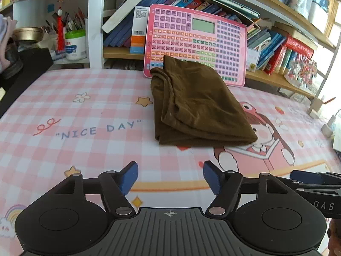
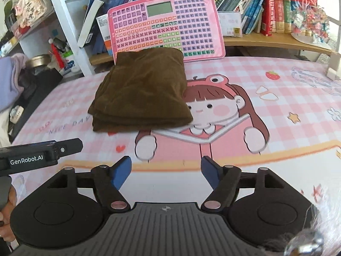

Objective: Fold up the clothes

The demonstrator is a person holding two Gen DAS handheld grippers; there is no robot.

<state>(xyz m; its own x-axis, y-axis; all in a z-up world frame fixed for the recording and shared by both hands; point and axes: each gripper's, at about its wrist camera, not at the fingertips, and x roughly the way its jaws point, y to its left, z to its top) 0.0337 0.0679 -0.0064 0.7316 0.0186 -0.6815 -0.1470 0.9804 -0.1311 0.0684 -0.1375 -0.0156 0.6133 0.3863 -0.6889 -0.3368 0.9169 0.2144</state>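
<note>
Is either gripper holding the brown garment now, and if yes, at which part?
Nothing is held. The left gripper and right gripper are both open and empty, short of the folded brown garment.

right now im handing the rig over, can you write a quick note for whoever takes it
Left gripper: jaws open, empty, hovering above the pink checked cartoon table mat.
Right gripper: jaws open, empty, hovering beside it.
The brown soft cloth garment lies folded in a layered stack at the far side of the mat, in front of the pink button learning board; neither gripper touches it.
Done: the folding looks finished.
Left: maybe tidy the rumpled left edge; no other clothes on the mat.
</note>
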